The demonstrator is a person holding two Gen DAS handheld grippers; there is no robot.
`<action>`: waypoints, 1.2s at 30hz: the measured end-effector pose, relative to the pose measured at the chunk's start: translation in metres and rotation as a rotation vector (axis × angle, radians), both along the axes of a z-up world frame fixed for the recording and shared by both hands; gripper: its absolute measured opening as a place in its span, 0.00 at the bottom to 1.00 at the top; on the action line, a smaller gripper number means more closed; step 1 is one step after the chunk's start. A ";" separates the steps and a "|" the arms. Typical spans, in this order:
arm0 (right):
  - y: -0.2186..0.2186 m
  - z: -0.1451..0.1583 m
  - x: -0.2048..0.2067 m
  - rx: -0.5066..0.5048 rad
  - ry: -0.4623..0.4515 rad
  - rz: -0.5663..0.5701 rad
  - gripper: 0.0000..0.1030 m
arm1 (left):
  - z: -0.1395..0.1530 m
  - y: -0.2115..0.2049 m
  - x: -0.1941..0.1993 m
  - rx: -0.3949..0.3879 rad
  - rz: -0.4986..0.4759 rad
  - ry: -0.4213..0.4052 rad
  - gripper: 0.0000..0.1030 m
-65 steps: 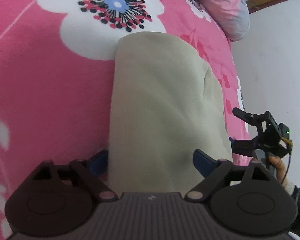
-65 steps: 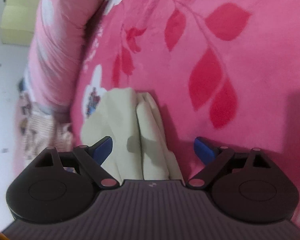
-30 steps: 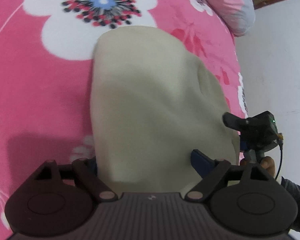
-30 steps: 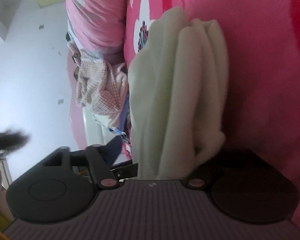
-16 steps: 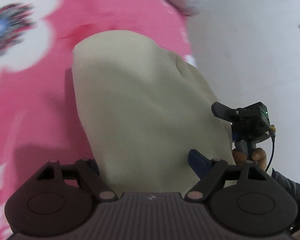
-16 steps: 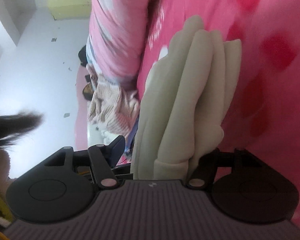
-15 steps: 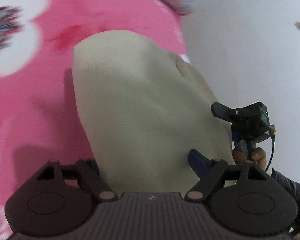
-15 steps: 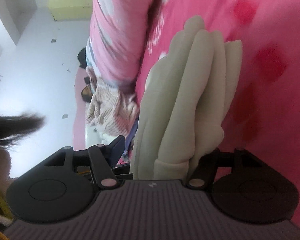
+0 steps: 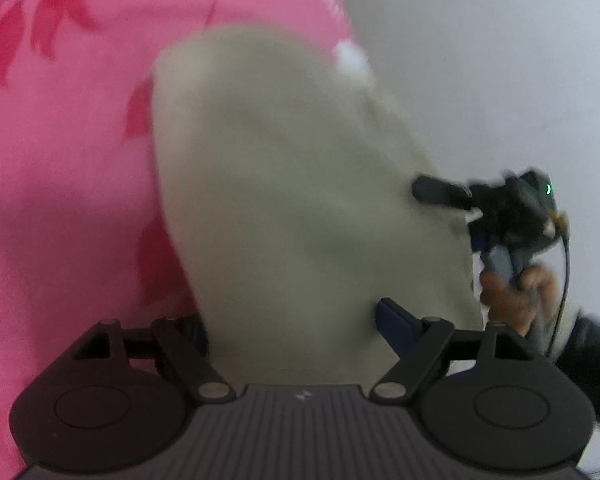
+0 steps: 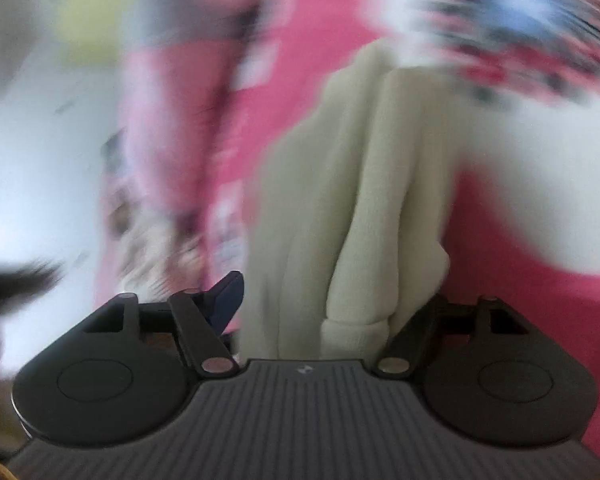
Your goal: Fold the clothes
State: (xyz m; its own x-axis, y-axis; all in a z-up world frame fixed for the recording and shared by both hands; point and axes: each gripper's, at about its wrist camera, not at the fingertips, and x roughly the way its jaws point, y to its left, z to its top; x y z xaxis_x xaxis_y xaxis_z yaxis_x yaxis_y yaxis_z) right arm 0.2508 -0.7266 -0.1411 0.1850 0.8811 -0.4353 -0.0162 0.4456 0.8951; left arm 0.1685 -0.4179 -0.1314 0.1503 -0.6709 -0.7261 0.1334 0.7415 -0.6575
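My left gripper (image 9: pixel 296 320) and right gripper (image 10: pixel 320 300) each clamp the folded beige garment (image 9: pixel 284 200), lifted above the pink floral blanket (image 9: pixel 60 160). White floor (image 9: pixel 480 60) lies at 2 o'clock.

My right wrist view is heavily motion-blurred. The right gripper (image 10: pixel 320 304) fills the bottom of the frame, and its jaws are closed in on a thick bundle of cream cloth (image 10: pixel 360 208). I count several rounded vertical folds in the bundle; its near end sits right at the gripper body. The left blue fingertip (image 10: pixel 226 300) shows just beside the cloth edge; the right fingertip is hidden behind the folds. Behind the cloth I see a pink bedspread (image 10: pixel 300 20) with a large white flower print (image 10: pixel 540 184) at right. To the left, a pink patterned roll of bedding (image 10: pixel 172 120), smeared; beyond it, pale floor. Finer detail I cannot make out.
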 end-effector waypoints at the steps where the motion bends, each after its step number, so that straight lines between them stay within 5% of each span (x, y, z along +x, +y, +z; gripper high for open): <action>1: -0.006 -0.001 -0.001 -0.016 0.002 -0.023 0.66 | 0.002 0.002 -0.002 -0.005 0.003 -0.002 0.79; 6: -0.036 -0.003 -0.006 -0.098 0.010 -0.137 0.83 | 0.023 0.027 -0.009 0.057 0.043 -0.019 0.81; 9: -0.054 -0.005 -0.010 -0.146 0.014 -0.205 0.83 | 0.054 0.037 -0.004 0.140 0.059 -0.138 0.80; 12: -0.053 0.059 -0.046 -0.393 -0.229 -0.240 0.80 | 0.088 0.028 -0.013 0.218 0.023 -0.313 0.77; 17: 0.002 0.108 -0.109 -0.549 -0.479 0.019 0.66 | 0.094 -0.031 -0.042 0.253 -0.170 -0.452 0.61; 20: 0.033 0.085 -0.125 -0.594 -0.479 0.143 0.48 | 0.067 -0.059 -0.056 0.317 -0.278 -0.467 0.60; 22: 0.045 0.048 -0.124 -0.745 -0.437 0.222 0.41 | 0.048 -0.071 -0.067 0.368 -0.328 -0.501 0.61; 26: 0.024 0.020 -0.119 -0.653 -0.351 0.143 0.41 | 0.045 -0.077 -0.067 0.373 -0.320 -0.520 0.64; 30: 0.029 0.034 -0.123 -0.714 -0.393 0.171 0.42 | 0.064 -0.073 -0.064 0.360 -0.310 -0.530 0.61; 36: 0.040 0.086 -0.119 -0.787 -0.598 0.095 0.40 | 0.080 -0.059 -0.024 0.399 -0.208 -0.595 0.65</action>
